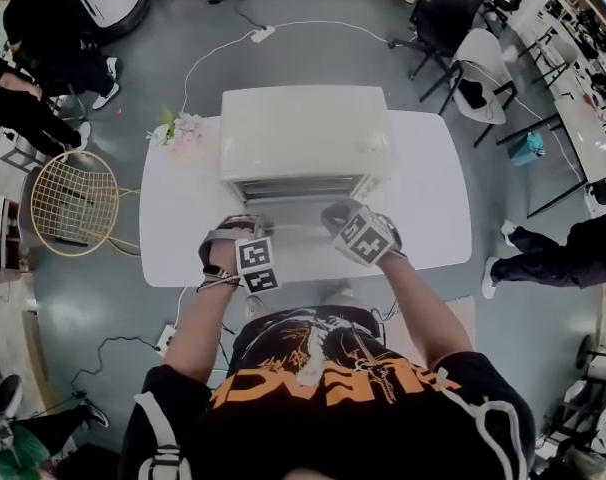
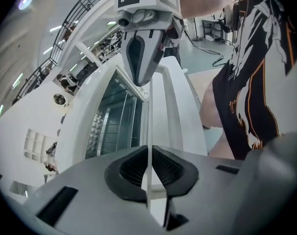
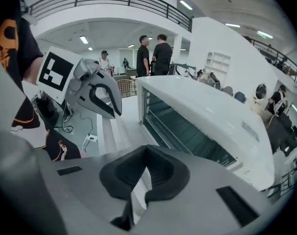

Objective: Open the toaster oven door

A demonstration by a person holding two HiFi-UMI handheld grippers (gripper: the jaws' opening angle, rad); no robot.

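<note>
Closest in the head view is the person's black shirt with orange print (image 1: pixel 323 388). Just beyond it both forearms reach to the near face of the toaster oven (image 1: pixel 303 133), which stands mid-table on the white table (image 1: pixel 423 198).

The door (image 2: pixel 170 111) is already swung down towards the person, and the wire racks (image 2: pixel 111 121) inside show plainly, so the opening looks nearly or fully done.

The left gripper (image 2: pixel 149 150) is pinched almost closed, with a thin white edge of the door running between its pads. The right gripper (image 3: pixel 143 153) sits at the door's right end with its pads pressed together. Nothing can be made out between them, so it seems to hold nothing.

To finish well, the left grip should probably stay light and follow the hinge's arc down and nearward rather than pulling straight back, which could drag the whole oven towards the table's near edge. With only a thin edge held at one end, a twist could slip the pads off, so the wrist is best kept square to the door.

The empty right claw could rest on the door's right end to share the load, or stay clear. Letting go should wait until the door rests at its stop.
</note>
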